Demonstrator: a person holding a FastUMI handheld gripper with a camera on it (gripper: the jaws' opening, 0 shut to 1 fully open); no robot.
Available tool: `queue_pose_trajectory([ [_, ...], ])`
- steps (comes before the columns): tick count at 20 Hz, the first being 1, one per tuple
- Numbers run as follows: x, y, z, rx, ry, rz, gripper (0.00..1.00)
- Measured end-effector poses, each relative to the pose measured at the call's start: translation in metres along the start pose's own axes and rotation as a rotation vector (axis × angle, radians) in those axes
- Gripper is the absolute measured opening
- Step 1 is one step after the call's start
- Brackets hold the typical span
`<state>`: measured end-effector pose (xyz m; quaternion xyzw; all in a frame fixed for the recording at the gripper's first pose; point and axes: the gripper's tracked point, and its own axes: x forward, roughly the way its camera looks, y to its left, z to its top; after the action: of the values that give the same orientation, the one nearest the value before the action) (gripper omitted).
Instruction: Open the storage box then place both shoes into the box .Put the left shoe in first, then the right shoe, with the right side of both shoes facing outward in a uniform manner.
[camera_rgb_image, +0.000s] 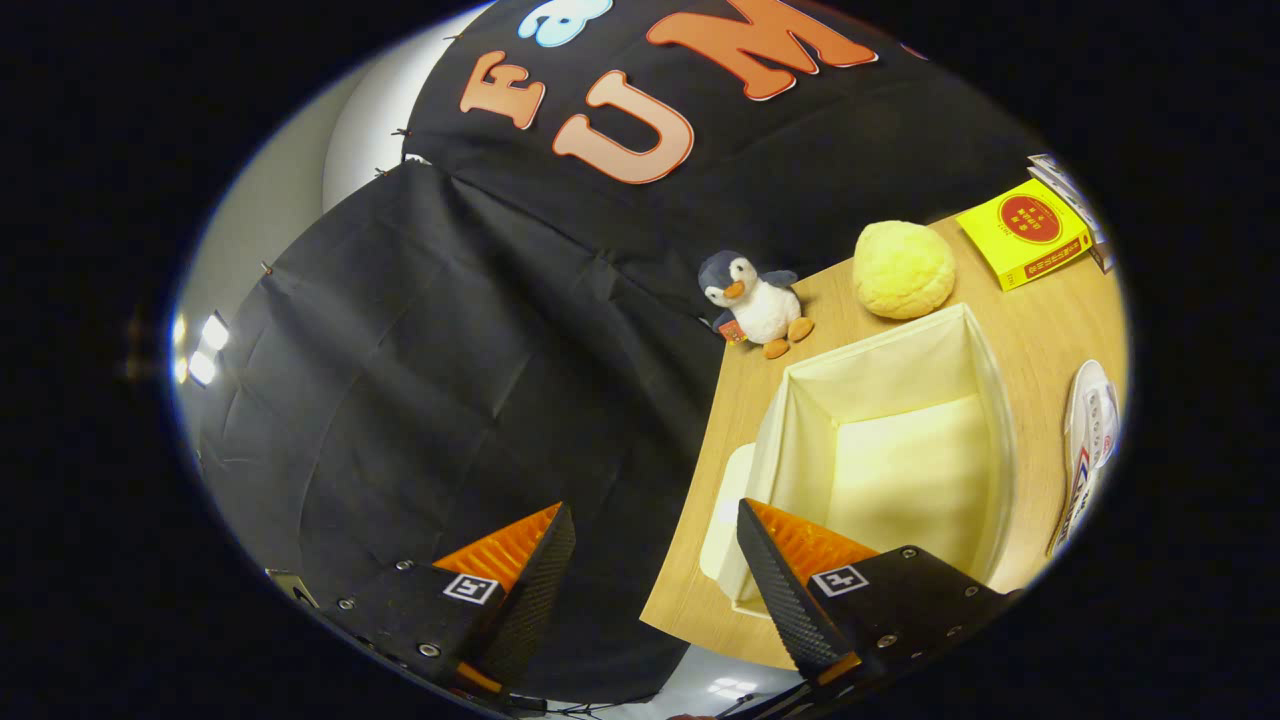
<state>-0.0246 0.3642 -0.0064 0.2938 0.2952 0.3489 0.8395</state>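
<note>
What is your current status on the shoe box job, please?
Gripper open, holding nothing, one finger over the box's near edge. Storage box open and empty on table. One shoe beside it. Nothing blocking.

Open cream box (900, 440) (empty), white shoe (1090, 440) beside.

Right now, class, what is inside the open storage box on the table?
The storage box shows bare pale lining and floor, no shoe. One finger of the open gripper covers its near corner. A white shoe lies outside, beside it.
</note>
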Motion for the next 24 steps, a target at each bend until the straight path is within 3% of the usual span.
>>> queue_pose_trajectory([
  [7,-0.049,-0.071,0.029,-0.052,-0.091,-0.149,0.98],
  [14,-0.109,-0.148,0.062,-0.157,-0.216,-0.358,0.98],
  [24,-0.177,-0.236,0.067,-0.295,-0.290,-0.652,0.98],
])
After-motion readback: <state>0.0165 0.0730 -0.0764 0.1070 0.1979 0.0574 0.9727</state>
